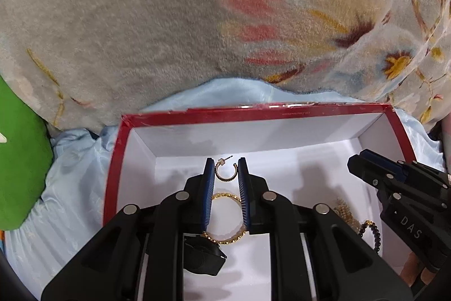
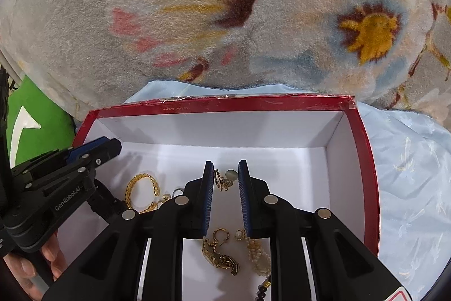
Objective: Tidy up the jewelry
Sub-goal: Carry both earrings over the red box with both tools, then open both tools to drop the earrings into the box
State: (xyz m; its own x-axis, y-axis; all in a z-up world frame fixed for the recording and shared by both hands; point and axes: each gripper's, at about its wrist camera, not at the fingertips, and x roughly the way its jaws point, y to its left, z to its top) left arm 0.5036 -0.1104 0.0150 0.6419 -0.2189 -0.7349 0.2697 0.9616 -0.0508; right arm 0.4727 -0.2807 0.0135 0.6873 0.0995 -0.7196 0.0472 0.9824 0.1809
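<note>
While you hold both tools over the red-rimmed white cardboard box [image 1: 332,131], your left gripper [image 1: 226,168] has its blue-padded fingers [image 1: 209,174] apart, and a small gold hoop earring [image 1: 224,170] sits in the gap between the tips; whether the pads touch it I cannot tell. Its open side faces about 12 o'clock, with the post pointing toward 1 o'clock. Just below it, toward 6 o'clock between the same fingers, a larger gold beaded bangle [image 1: 225,240] lies flat on the box floor.

Your right gripper [image 2: 226,174] is also spread, holding nothing. Between its tips lies a small cluster of gold earrings with a pale round disc [image 2: 225,179]. At 6 o'clock under the fingers rest a gold link watch [image 2: 218,257], its long axis running from 11 toward 5 o'clock, and a cream pearl bracelet [image 2: 258,253] running toward 6 o'clock into dark beads. At 9 o'clock an open gold chain cuff [image 2: 141,192] lies with its gap facing 4 o'clock, beside your left tool.

The box rests on pale blue satin cloth [image 2: 408,174], with a grey floral fleece blanket [image 2: 197,19] at 12 o'clock.
</note>
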